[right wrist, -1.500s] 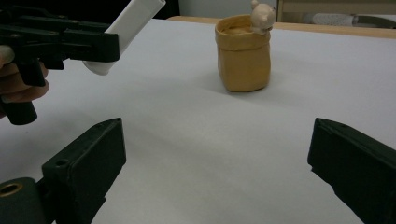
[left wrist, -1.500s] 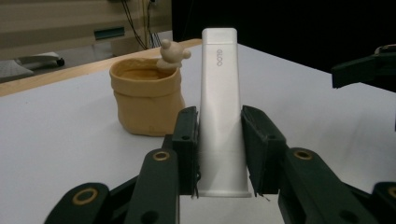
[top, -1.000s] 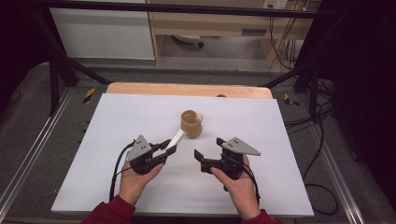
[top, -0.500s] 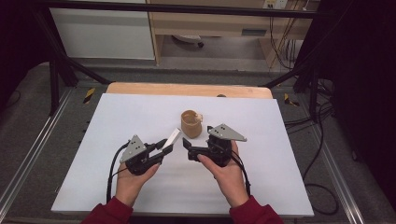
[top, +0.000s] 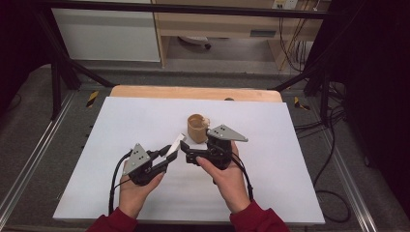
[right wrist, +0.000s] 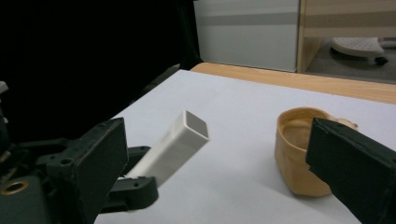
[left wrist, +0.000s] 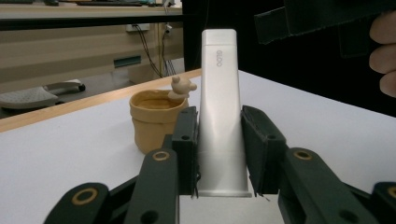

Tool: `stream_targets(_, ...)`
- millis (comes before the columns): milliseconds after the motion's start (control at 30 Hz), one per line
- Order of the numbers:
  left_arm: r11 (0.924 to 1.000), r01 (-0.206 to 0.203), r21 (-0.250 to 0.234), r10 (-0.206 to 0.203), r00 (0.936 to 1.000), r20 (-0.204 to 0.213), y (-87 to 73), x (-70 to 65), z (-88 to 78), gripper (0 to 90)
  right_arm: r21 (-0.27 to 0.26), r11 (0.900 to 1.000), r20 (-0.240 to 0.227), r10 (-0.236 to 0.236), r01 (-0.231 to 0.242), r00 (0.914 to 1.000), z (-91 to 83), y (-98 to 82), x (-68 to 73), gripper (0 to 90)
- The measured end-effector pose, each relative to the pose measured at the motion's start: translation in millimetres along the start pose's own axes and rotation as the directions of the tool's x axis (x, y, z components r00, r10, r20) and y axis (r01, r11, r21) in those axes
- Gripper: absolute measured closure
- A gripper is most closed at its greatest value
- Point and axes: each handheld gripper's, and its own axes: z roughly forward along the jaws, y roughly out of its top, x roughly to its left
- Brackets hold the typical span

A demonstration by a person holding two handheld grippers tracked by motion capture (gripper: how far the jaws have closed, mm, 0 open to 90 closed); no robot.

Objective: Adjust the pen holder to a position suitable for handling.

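My left gripper (left wrist: 217, 133) (top: 167, 157) is shut on the lower end of a white rectangular stick (left wrist: 219, 107) (top: 176, 144) marked "GLOO". The stick points up and away toward the cup. My right gripper (top: 187, 152) (right wrist: 219, 140) stands open, its jaws wide apart on either side of the stick's free end (right wrist: 180, 142), with no pad touching it. A tan cup (top: 197, 128) (left wrist: 154, 121) (right wrist: 299, 154) with a small figure on its rim stands on the table just behind both grippers. In the left gripper view the right gripper (left wrist: 322, 18) shows at the top right.
The white tabletop (top: 290, 159) spreads to both sides and toward the person. A wooden strip (top: 145, 92) runs along its far edge. Black frame legs (top: 58, 72) and cables (top: 333, 145) lie beyond the table's sides.
The right gripper has moved left and a little up, from the table's right of centre to the free end of the stick. The left gripper and cup have stayed put.
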Motion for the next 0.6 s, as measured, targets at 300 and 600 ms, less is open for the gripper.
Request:
stream_targets(300, 0.9998, -0.018, 0.001, 0.018, 0.9996, -0.021, -0.8, -2.6, 1.1, 67.9, 0.01, 0.997, -0.064, 0.073, -0.073, 0.9952, 7.2, 0.2, -2.5, 13.9)
stream_targets(600, 0.9994, -0.034, -0.01, 0.033, 0.9986, -0.041, 0.7, -4.5, -0.7, 67.9, 0.006, 0.991, -0.094, 0.134, -0.134, 0.9865, 16.3, 0.4, -1.6, 25.1)
